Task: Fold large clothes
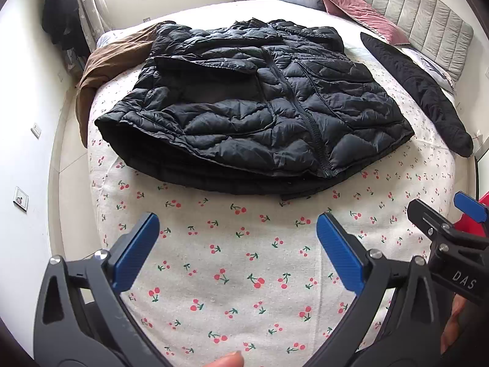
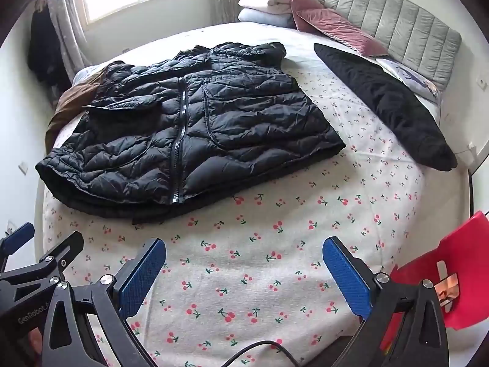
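A black quilted puffer jacket (image 1: 256, 104) lies on the cherry-print bedsheet (image 1: 232, 269), zipped, with its sleeves folded in across the body. It also shows in the right wrist view (image 2: 189, 128). My left gripper (image 1: 238, 241) is open and empty, hovering above the sheet in front of the jacket's hem. My right gripper (image 2: 244, 270) is open and empty, also short of the hem. The right gripper shows at the right edge of the left wrist view (image 1: 443, 223). The left gripper shows at the left edge of the right wrist view (image 2: 39, 244).
A second black garment (image 2: 385, 104) lies along the bed's right side. A brown garment (image 1: 101, 70) hangs off the far left corner. Pink and white pillows (image 2: 305, 12) rest against the grey headboard (image 2: 397, 21). A red chair (image 2: 452, 269) stands at the right.
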